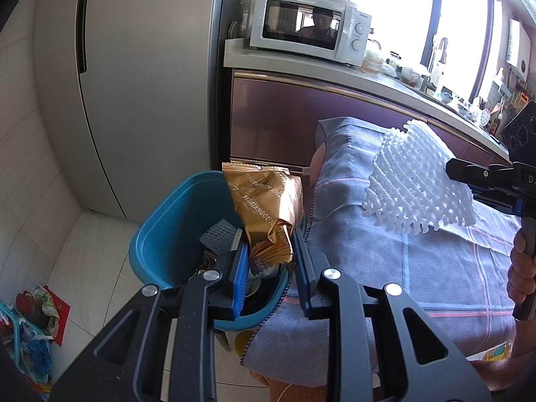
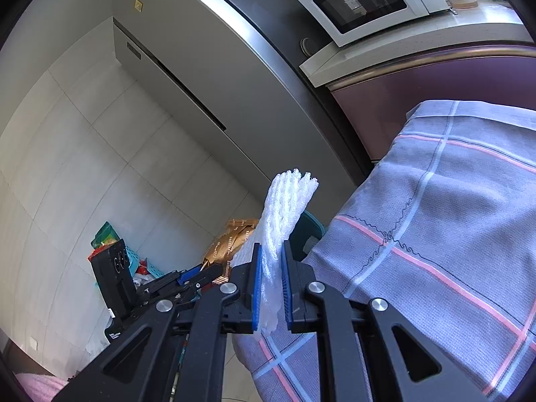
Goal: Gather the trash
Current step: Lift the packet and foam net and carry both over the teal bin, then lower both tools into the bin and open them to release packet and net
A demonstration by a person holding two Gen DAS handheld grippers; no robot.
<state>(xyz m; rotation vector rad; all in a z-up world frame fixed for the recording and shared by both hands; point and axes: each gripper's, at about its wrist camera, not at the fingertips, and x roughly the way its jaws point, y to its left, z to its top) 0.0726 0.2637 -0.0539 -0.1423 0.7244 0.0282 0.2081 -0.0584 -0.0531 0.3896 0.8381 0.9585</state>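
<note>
On the floor at the far left, a heap of bags and a turquoise basket (image 1: 23,328) runs off the frame edge, too jumbled to sort out. The blue bin (image 1: 160,234) stands beside the cloth-covered table (image 1: 418,268); its contents are mostly hidden behind the left gripper (image 1: 269,251), though a grey foam net (image 1: 219,236) shows inside. That gripper is closed on the crumpled lower end of a gold snack wrapper (image 1: 268,201), held over the bin's mouth; its print reads "DAOXIANGCUN". The microwave (image 1: 308,30) on the counter bears a small logo too tiny to read, and its door reflects a person. Further right, the right gripper (image 2: 270,268) pinches a white foam net (image 2: 284,201) between nearly closed blue pads, apparently just above the tablecloth. A hand (image 1: 522,268) grips its handle, cut off by the frame.
</note>
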